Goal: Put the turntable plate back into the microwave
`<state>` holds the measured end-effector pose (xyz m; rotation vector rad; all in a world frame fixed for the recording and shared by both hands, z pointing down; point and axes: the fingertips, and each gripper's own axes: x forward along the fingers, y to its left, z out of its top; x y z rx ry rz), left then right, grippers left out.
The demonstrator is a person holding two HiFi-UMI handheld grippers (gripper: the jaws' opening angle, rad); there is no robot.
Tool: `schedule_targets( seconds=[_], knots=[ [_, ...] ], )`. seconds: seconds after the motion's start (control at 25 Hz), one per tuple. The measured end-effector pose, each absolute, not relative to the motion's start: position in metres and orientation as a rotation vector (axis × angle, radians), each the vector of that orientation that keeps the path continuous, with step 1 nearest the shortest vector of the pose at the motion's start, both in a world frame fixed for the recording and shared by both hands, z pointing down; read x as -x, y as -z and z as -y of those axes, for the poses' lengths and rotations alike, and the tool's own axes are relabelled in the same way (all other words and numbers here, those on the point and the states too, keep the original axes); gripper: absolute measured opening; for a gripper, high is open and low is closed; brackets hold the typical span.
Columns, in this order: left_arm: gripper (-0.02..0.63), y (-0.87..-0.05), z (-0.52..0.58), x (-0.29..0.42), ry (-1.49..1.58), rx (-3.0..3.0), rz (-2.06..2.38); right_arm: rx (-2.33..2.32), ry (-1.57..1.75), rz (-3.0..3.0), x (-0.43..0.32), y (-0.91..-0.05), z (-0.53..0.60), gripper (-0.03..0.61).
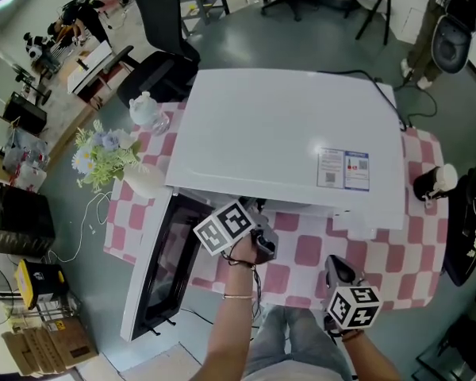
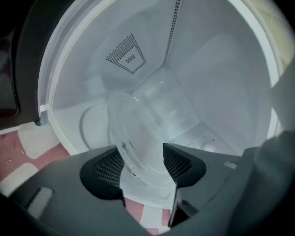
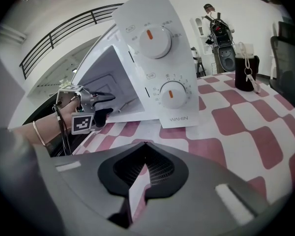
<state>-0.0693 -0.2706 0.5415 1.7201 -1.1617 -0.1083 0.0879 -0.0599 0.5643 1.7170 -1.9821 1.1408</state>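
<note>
The clear glass turntable plate (image 2: 147,127) stands tilted on edge at the mouth of the white microwave (image 1: 285,133), whose cavity (image 2: 221,73) fills the left gripper view. My left gripper (image 2: 142,159) is open, its jaws wide on either side of the plate's lower rim, and the pads do not seem to press on it. In the head view the left gripper (image 1: 258,240) reaches under the microwave's front, beside the open door (image 1: 155,268). My right gripper (image 3: 145,149) is shut with nothing in it, held over the checked cloth (image 1: 397,252) in front of the control panel (image 3: 162,68).
A vase of flowers (image 1: 103,153) and a glass teapot (image 1: 145,109) stand left of the microwave. A dark cup (image 1: 432,182) sits at the table's right end. The open door juts past the table's front left edge. An office chair (image 1: 163,38) is behind the table.
</note>
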Motion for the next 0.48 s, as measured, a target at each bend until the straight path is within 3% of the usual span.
schedule_targets(
  seconds=[0.48],
  knots=[
    [0.233,-0.5492,0.2671,0.0676,-0.127,-1.78,1.225,-1.727,-1.134,1.966,-0.0868,-0.5653,0.0528,0.009]
  ],
)
